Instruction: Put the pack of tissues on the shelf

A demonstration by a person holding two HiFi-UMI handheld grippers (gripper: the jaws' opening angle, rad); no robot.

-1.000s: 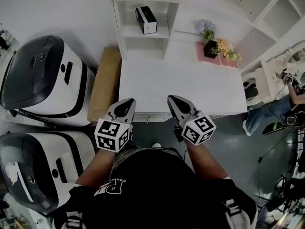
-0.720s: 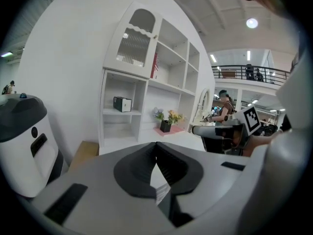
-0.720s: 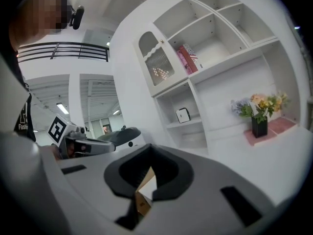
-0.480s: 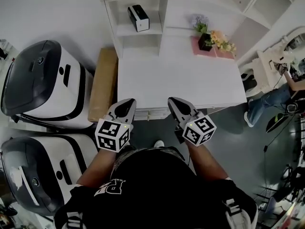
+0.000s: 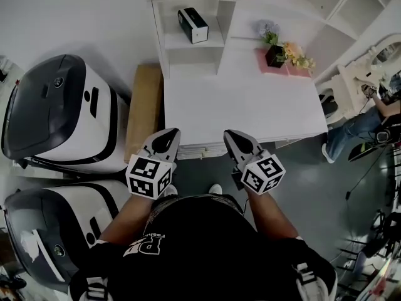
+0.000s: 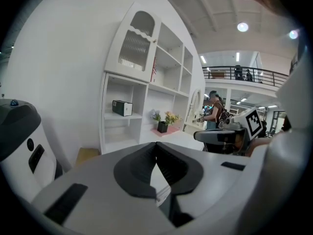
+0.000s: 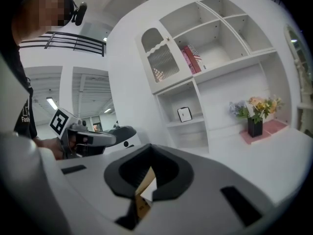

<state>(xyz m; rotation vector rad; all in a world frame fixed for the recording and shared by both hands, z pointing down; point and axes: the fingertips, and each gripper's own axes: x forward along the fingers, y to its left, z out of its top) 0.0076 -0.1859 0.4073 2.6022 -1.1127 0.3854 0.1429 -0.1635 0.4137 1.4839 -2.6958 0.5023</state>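
Note:
The pack of tissues (image 5: 193, 25), a black box with a white face, stands on the middle board of the white shelf (image 5: 182, 42) at the table's far left. It also shows in the left gripper view (image 6: 122, 107) and the right gripper view (image 7: 184, 114). My left gripper (image 5: 170, 132) and right gripper (image 5: 230, 133) hover side by side over the table's near edge, far from the pack. Both are shut with nothing in them, and the jaw tips meet in the left gripper view (image 6: 156, 143) and the right gripper view (image 7: 149, 149).
The white table (image 5: 244, 108) carries a flower pot (image 5: 277, 58) on a pink tray (image 5: 299, 75) at its far right. A brown cardboard box (image 5: 145, 108) and two white-and-black machines (image 5: 59, 115) stand to the left. A person (image 5: 369, 121) is at the right.
Both grippers stay shut and keep their place before the table's edge. Only the head view has swayed a little from side to side.

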